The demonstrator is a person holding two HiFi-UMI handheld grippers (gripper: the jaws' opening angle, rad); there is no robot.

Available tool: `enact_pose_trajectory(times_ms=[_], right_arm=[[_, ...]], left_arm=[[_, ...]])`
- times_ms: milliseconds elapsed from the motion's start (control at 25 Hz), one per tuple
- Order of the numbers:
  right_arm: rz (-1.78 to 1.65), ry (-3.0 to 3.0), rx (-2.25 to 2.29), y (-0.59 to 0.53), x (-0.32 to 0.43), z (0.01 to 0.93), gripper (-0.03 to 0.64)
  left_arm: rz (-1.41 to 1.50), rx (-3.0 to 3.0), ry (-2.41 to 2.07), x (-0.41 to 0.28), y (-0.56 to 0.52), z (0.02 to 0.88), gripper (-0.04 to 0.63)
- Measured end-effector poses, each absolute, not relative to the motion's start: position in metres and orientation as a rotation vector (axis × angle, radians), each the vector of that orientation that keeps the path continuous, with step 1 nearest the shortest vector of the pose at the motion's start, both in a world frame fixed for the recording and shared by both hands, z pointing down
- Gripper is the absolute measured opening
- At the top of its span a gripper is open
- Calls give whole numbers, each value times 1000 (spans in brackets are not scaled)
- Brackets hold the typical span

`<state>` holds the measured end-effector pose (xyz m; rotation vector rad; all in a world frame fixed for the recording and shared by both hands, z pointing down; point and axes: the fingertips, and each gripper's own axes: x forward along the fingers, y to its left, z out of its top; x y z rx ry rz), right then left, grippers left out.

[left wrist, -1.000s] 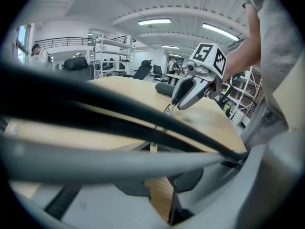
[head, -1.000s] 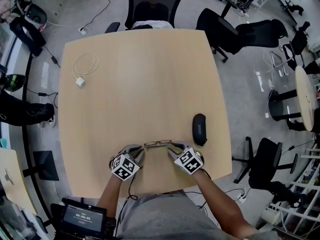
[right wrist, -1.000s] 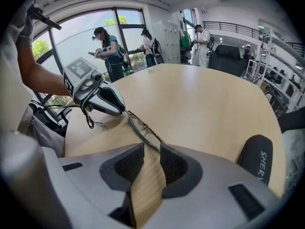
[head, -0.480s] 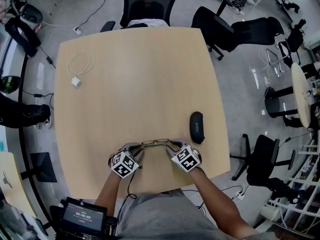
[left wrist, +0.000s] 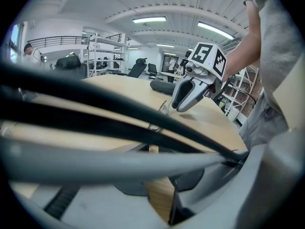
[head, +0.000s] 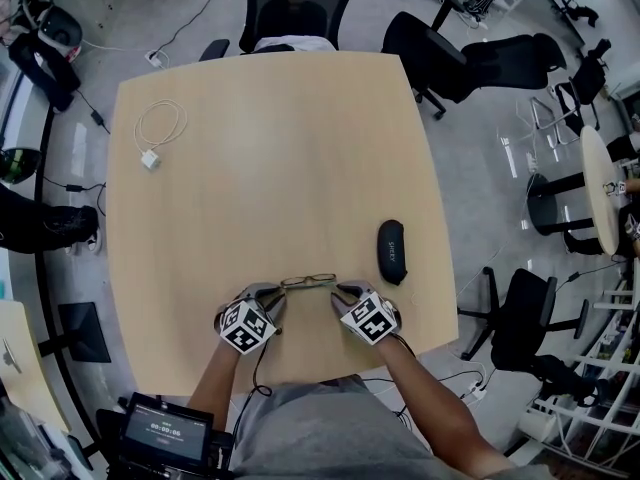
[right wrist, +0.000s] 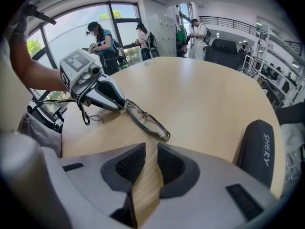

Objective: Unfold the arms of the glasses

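The thin dark-rimmed glasses (head: 308, 281) lie near the table's front edge, between my two grippers. My left gripper (head: 272, 296) is shut on their left end. In the right gripper view its fingertips (right wrist: 121, 104) pinch the frame where the glasses (right wrist: 147, 121) begin. Dark blurred bars (left wrist: 95, 111) cross the left gripper view very close to the lens. My right gripper (head: 340, 294) sits just short of the right end. Its jaws (right wrist: 151, 159) have just been closing. A narrow gap shows bare table between the pads and nothing is held.
A black glasses case (head: 392, 251) lies to the right of the right gripper and shows again as the case (right wrist: 259, 151). A coiled white cable with a plug (head: 160, 133) rests at the far left of the wooden table (head: 280, 168). Office chairs stand around the table.
The right gripper's fingertips have drawn slightly back from the glasses' right end. The left gripper and the glasses have stayed in place.
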<state>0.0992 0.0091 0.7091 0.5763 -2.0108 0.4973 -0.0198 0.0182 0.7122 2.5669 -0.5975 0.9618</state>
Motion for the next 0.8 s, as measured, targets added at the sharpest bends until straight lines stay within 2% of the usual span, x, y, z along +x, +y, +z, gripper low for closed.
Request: enact_pose_trajectory(times_ms=[800], right_arm=[[524,-2104,627,4,85,695,78]], left_arm=[[959,2617,-570,-19,19,701,40]])
